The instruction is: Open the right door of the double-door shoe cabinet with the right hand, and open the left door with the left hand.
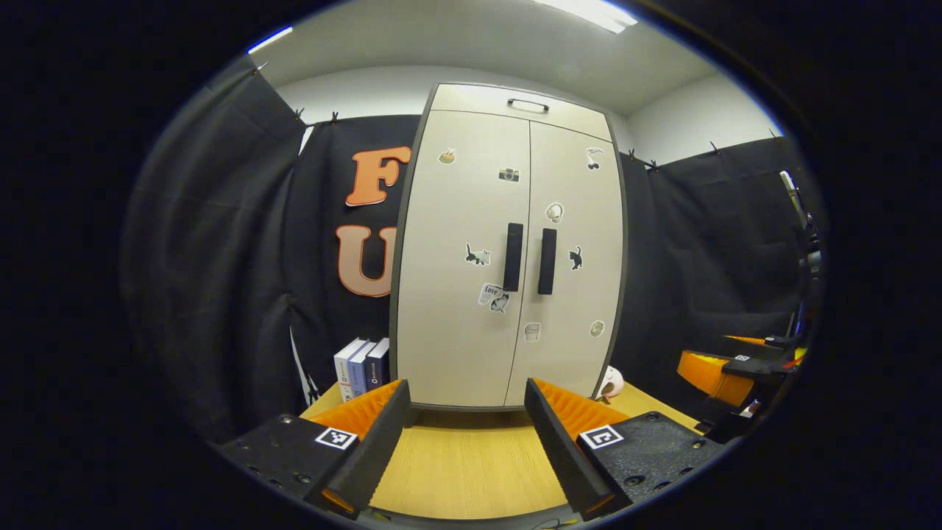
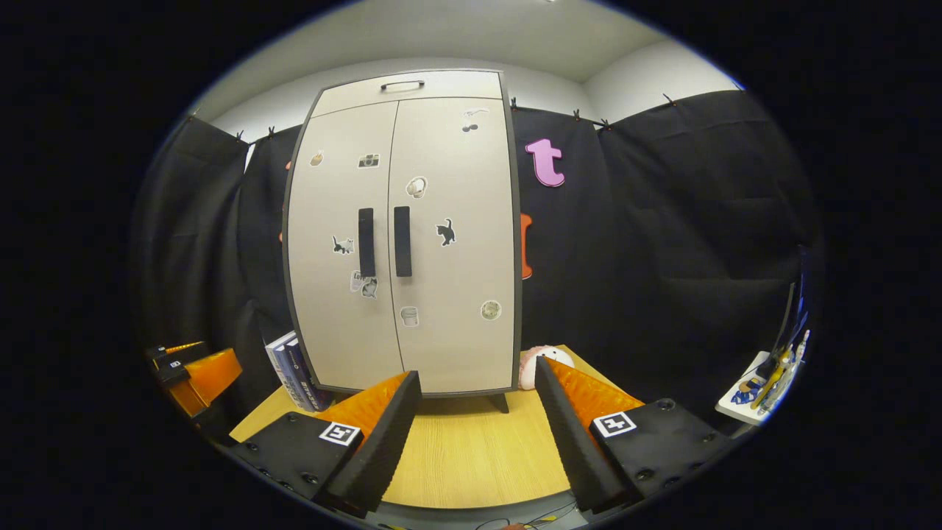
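- A black cloth wall (image 1: 221, 243) enclosed the booth, with a pale wooden worktop (image 1: 464, 464) in front of it.
- The shoe cabinet (image 1: 508, 250) stood upright at the far side of the worktop, its left door (image 1: 456, 324) and right door (image 1: 574, 294) both closed.
- Two dark vertical handles, the left handle (image 1: 513, 257) and the right handle (image 1: 547, 260), sat side by side at the centre seam.
- Small stickers (image 1: 478, 255) dotted both doors.
- A few books (image 1: 362, 366) stood upright just left of the cabinet; a small pale rounded object (image 2: 541, 362) lay near its right foot.
- The left tongs (image 1: 464, 412) hung over the near worktop, fingers apart, holding nothing, well short of the doors.
- The right tongs (image 2: 478, 401) hung likewise, fingers apart and empty, facing the cabinet from the right.
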Demonstrator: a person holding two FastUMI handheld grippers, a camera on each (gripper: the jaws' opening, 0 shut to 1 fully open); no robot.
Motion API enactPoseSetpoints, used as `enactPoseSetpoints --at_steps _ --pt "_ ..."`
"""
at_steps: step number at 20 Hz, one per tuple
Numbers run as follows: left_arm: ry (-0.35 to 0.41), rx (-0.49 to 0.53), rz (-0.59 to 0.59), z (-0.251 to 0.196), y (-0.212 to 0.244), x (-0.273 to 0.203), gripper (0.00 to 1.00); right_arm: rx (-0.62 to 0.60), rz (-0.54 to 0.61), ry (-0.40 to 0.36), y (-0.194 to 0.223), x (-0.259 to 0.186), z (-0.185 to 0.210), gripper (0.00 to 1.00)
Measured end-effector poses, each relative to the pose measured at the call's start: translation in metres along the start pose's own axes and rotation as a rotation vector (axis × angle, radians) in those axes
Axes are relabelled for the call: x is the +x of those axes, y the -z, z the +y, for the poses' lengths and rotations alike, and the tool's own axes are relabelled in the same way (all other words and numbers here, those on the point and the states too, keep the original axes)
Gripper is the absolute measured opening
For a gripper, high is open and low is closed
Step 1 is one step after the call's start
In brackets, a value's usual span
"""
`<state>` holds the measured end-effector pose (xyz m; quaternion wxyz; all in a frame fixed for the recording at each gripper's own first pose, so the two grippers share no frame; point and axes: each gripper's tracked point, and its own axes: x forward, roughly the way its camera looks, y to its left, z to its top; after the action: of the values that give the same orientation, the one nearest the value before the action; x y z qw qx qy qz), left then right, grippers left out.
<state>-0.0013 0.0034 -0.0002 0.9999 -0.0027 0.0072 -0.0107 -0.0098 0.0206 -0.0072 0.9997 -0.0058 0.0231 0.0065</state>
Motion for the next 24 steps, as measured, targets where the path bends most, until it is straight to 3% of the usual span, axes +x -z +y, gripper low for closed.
enactPoseSetpoints --at_steps 11,24 --pt "0.007 0.012 0.01 0.003 0.005 0.004 0.95 -0.037 0.005 -0.032 -0.009 0.022 0.019 0.99" --pt "-0.029 0.02 0.04 0.031 0.018 0.014 0.95 -0.017 -0.087 -0.117 -0.098 0.123 0.087 0.99"
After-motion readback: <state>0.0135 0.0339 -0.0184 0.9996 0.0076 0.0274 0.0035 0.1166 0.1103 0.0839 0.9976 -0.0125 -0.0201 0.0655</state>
